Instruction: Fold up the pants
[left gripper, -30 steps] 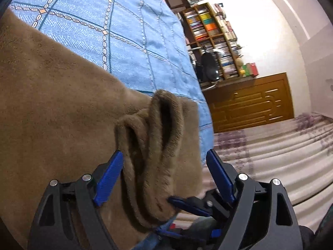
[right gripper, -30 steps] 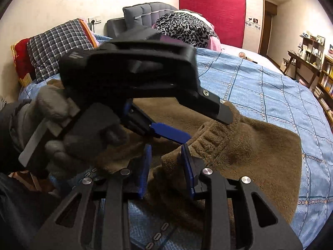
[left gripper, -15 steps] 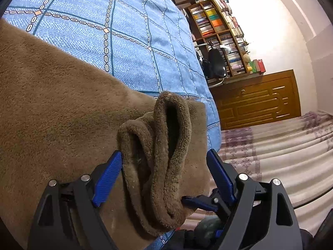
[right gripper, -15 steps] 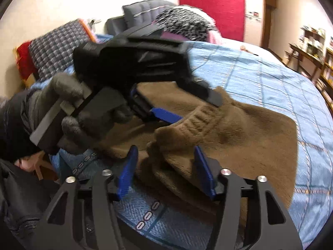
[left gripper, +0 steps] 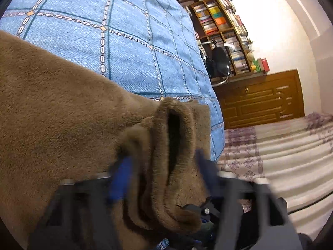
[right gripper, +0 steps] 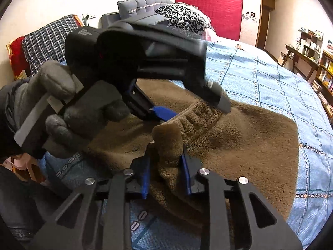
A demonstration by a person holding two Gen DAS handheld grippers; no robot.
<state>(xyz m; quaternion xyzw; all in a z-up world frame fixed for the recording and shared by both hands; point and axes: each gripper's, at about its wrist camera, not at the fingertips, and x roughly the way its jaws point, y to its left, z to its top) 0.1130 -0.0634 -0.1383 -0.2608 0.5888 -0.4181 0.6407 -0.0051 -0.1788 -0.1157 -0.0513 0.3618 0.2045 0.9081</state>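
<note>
**A:** What changed?

**B:** Both sets of jaws are closing. A moment ago my left gripper (left gripper: 162, 166) stood wide around the bunched waistband; now its blue pads are motion-blurred and coming in on the folds, lower centre of the left wrist view. I can't tell whether they bear on the cloth yet. My right gripper (right gripper: 166, 170) had spread out too; now its pads pinch a raised tuft of the band, lower centre of its own frame.

**A:** Meaning for the fold?

**B:** My read: two grips on the waistband (right gripper: 199, 114) edge, so the lift and carry-over can come next. Fold itself not yet started.

**A:** Where are the pants?

**B:** The pants (left gripper: 52, 108) lie spread on the bed (left gripper: 124, 20), waist end towards me, filling the left half of the left view.

**A:** Material?

**B:** Thick brown fleece, plush nap, ribbed elastic band. It stands in soft rolled loops, one gaping dark. Bulky, may slip. Bedspread is blue woven, grid-lined. Gloved hand (right gripper: 68, 108) holds the left tool.
</note>
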